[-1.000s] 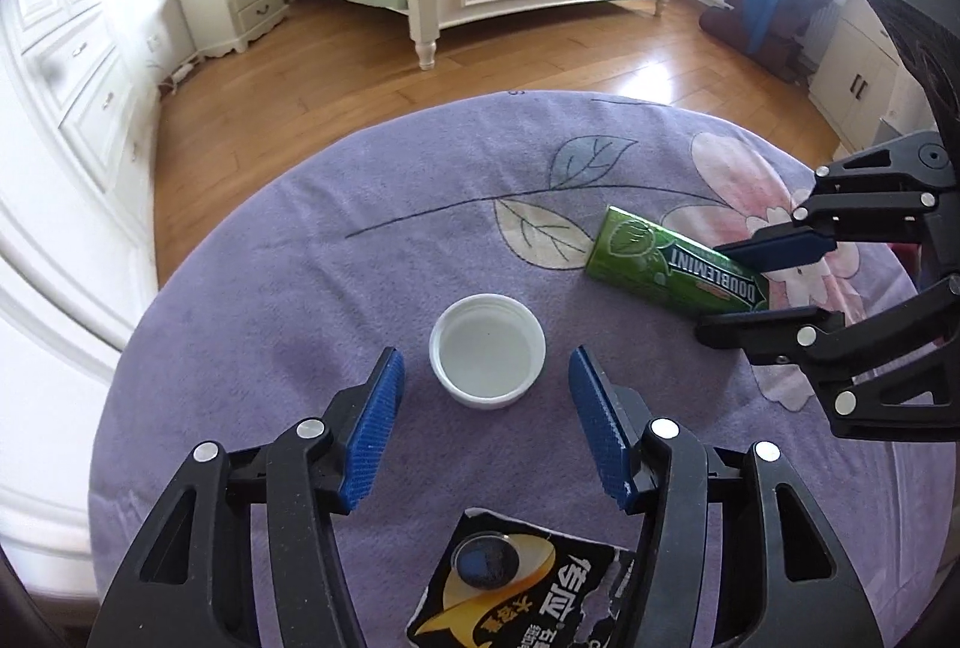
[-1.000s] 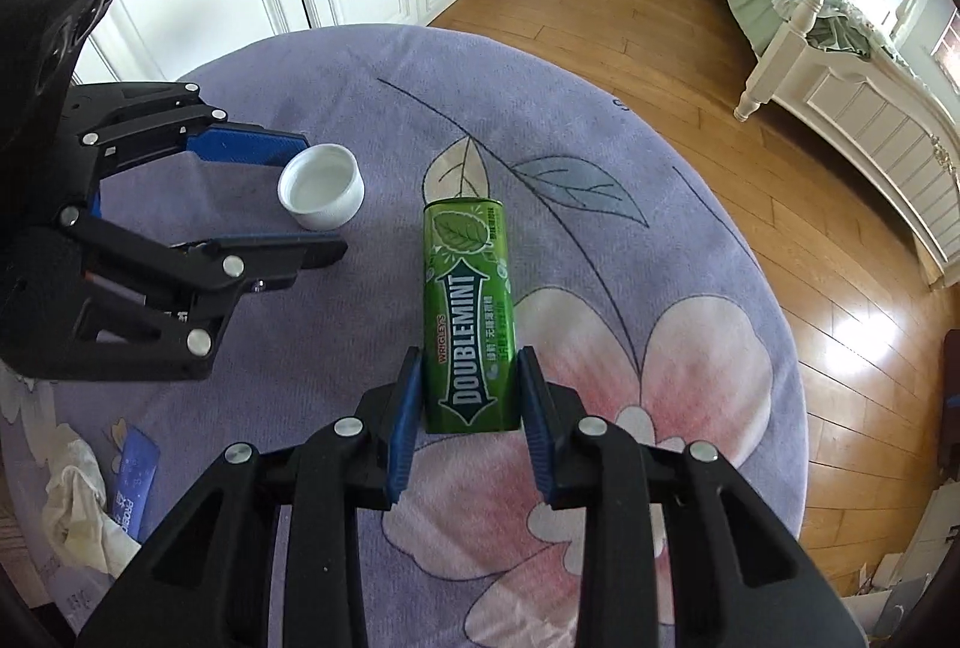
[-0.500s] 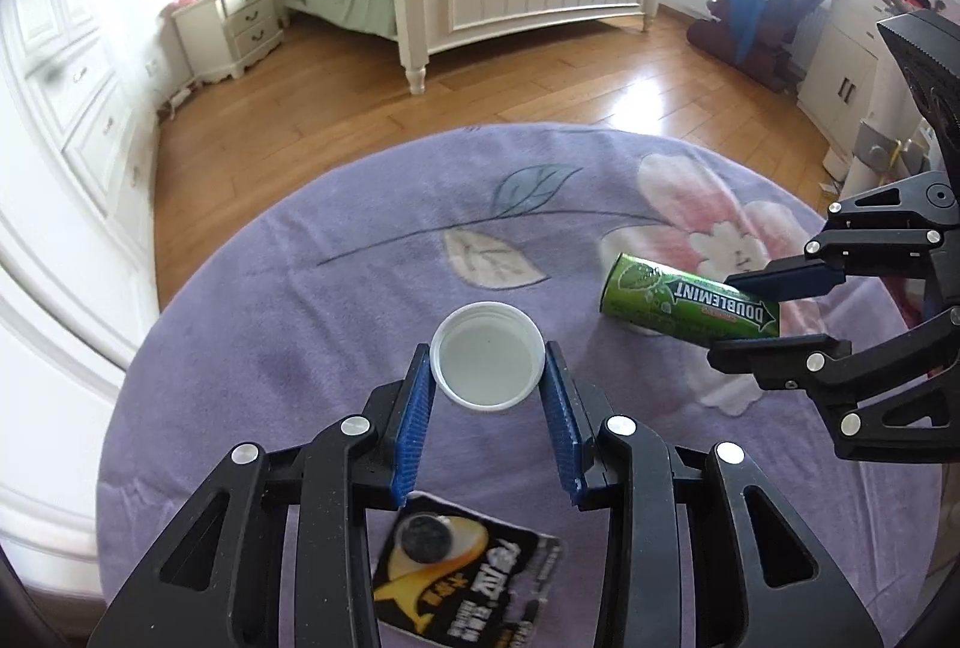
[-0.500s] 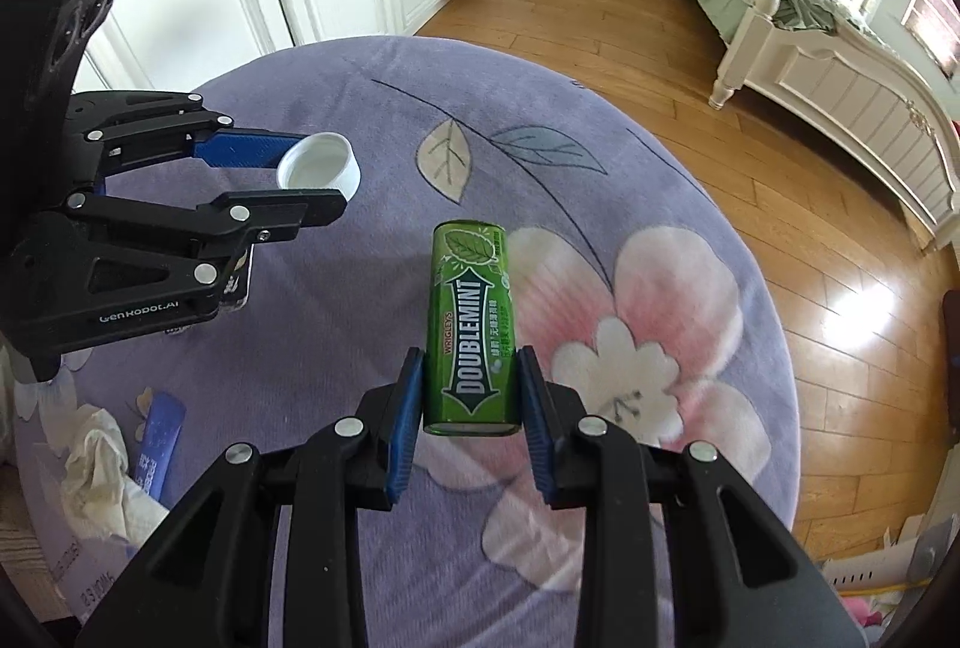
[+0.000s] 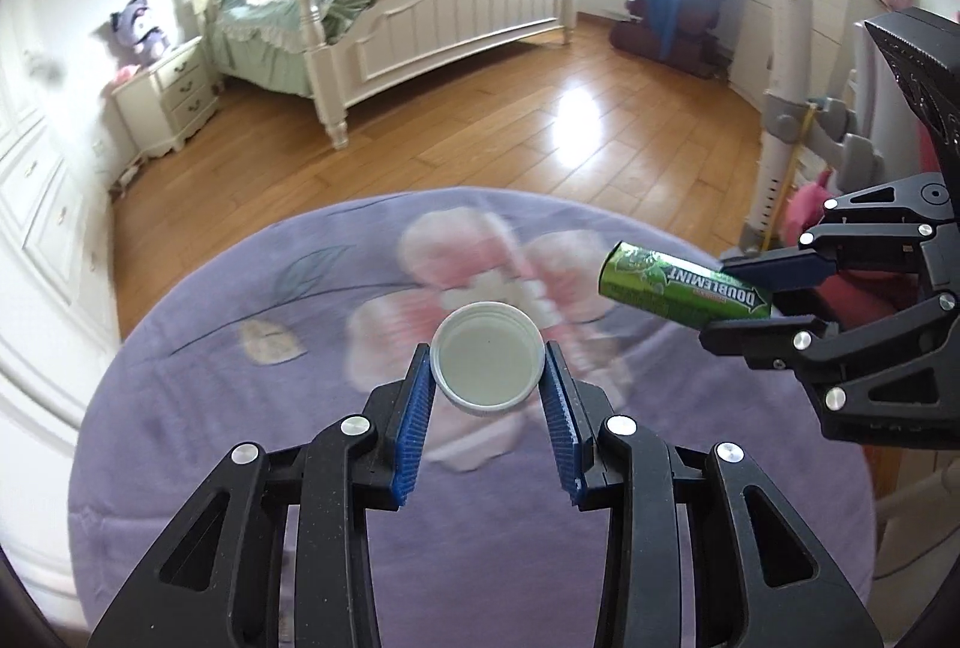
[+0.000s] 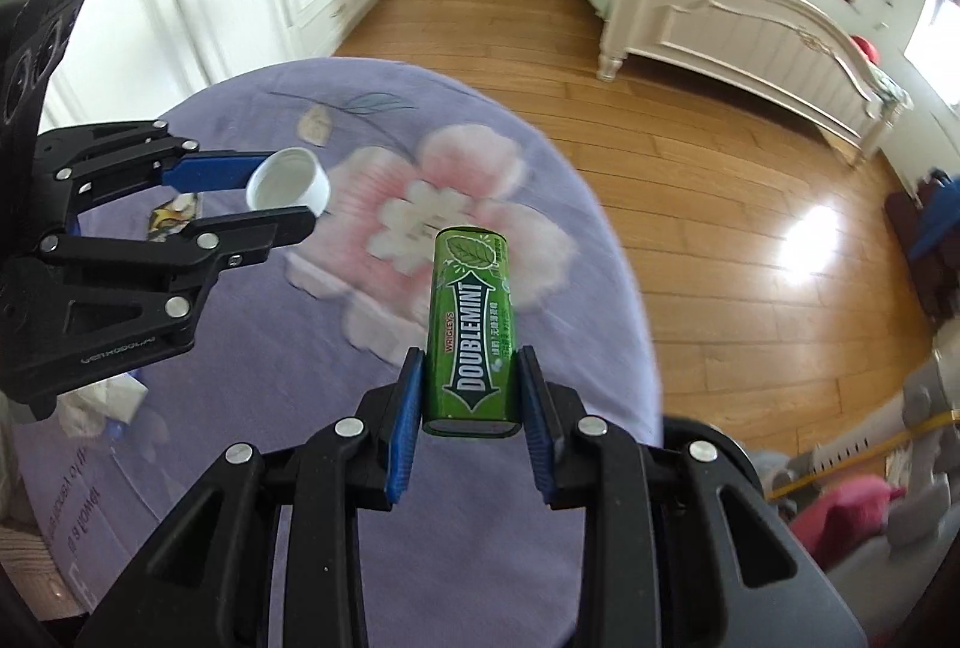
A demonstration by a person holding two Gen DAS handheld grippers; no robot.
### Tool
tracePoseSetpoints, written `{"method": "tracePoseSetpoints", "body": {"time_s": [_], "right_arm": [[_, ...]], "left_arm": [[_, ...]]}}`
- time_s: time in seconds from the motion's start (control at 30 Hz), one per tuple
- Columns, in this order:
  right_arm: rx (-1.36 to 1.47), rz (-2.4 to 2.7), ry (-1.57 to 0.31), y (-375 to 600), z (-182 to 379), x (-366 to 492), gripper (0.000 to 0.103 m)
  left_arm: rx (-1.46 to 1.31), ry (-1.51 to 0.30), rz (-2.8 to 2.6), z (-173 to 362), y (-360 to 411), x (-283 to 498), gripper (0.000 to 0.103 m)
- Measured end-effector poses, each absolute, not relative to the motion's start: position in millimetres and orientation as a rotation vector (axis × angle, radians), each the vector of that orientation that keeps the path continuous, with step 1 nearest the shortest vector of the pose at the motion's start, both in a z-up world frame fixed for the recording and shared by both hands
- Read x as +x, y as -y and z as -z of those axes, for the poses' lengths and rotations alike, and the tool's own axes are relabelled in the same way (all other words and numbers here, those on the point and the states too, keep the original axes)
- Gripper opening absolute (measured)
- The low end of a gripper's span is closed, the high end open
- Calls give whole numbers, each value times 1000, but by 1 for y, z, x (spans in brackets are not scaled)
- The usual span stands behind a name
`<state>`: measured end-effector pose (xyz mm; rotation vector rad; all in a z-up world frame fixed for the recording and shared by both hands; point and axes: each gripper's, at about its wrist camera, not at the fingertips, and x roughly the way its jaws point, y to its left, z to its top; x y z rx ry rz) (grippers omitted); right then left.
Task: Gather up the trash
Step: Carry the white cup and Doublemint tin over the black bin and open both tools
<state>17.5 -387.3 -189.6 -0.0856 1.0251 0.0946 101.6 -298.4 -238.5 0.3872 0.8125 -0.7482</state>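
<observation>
White cap (image 5: 488, 362) sits pinched between the left gripper (image 5: 487, 381) jaws, held above the purple bench (image 5: 240, 438). Green Doublemint pack (image 6: 471, 342) is clamped at its near end by the right gripper (image 6: 468, 396), over the bench's right edge.

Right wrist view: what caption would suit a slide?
Right gripper holds a green gum pack above the purple table.

Your left gripper (image 5: 487, 371) clamps the white cap (image 5: 487, 361) above the purple floral tablecloth (image 5: 252, 426).
To your right, the right gripper (image 5: 744, 297) pinches the green Doublemint pack (image 5: 678, 285), also lifted. Bed (image 5: 420, 18) and nightstand (image 5: 165, 99) stand beyond.
</observation>
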Motion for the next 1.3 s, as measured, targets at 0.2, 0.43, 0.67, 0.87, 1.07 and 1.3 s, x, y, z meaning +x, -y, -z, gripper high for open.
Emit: {"method": "tracePoseSetpoints", "body": {"time_s": [0.2,0.43,0.67,0.87,1.07,1.3], "right_arm": [[-24,42,-1029,442,193,-25,30],[47,189,-1028,491,204,-64,30],[117,276,-1051,529,227,-91,30],[160,337,-1060,552,241,-102,32],[133,411,-1027,560,238,-108,77],[133,389,-989,557,222,-107,77]], "left_arm": [[434,-786,848,237,354,68,36],[467,-771,947,240,413,32,36],[499,-789,1014,253,459,4,36],[504,-821,1017,263,488,-4,37],[486,-826,989,260,492,-3,60],[457,-799,961,244,468,3,60]]}}
